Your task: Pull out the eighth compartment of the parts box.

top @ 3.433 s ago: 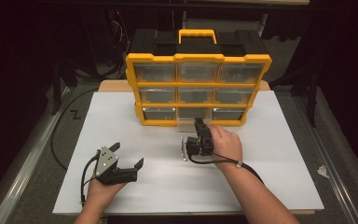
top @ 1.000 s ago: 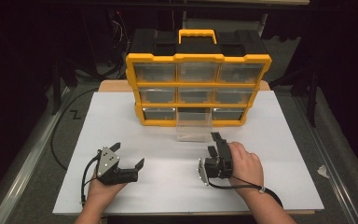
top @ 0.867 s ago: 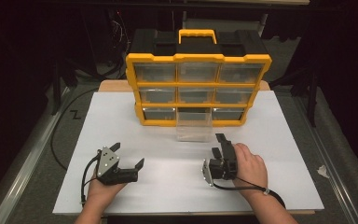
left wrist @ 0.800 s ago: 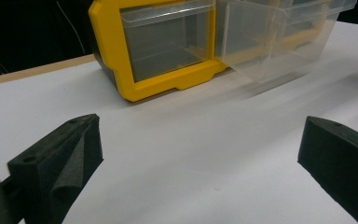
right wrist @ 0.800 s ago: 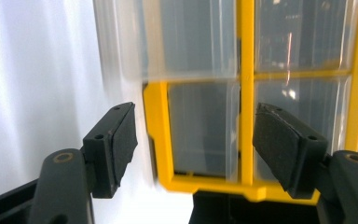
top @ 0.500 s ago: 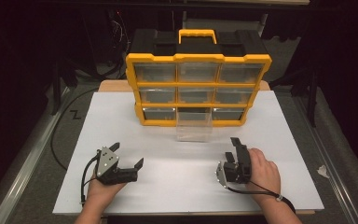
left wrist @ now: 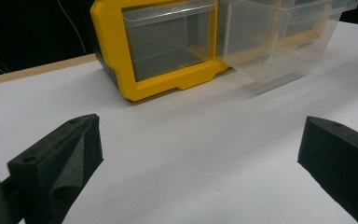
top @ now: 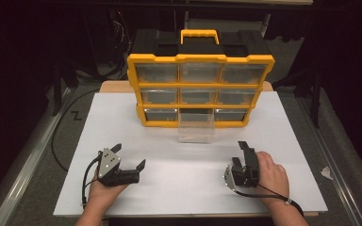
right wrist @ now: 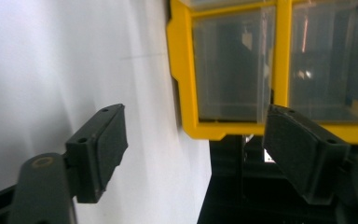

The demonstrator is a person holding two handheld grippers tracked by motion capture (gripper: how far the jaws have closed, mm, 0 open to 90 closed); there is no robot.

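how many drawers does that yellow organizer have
9 in the organizer: three rows of three; the bottom middle drawer is pulled out onto the table.

The left hand (top: 104, 190) lies on the white table top (top: 184, 188) near its front edge, holding the black two-jaw left gripper (top: 131, 160) level with jaws wide apart and empty. The right hand (top: 271, 174) rests opposite; its black right gripper (top: 243, 150), turned on its side, has just been opening, nothing between its jaws.
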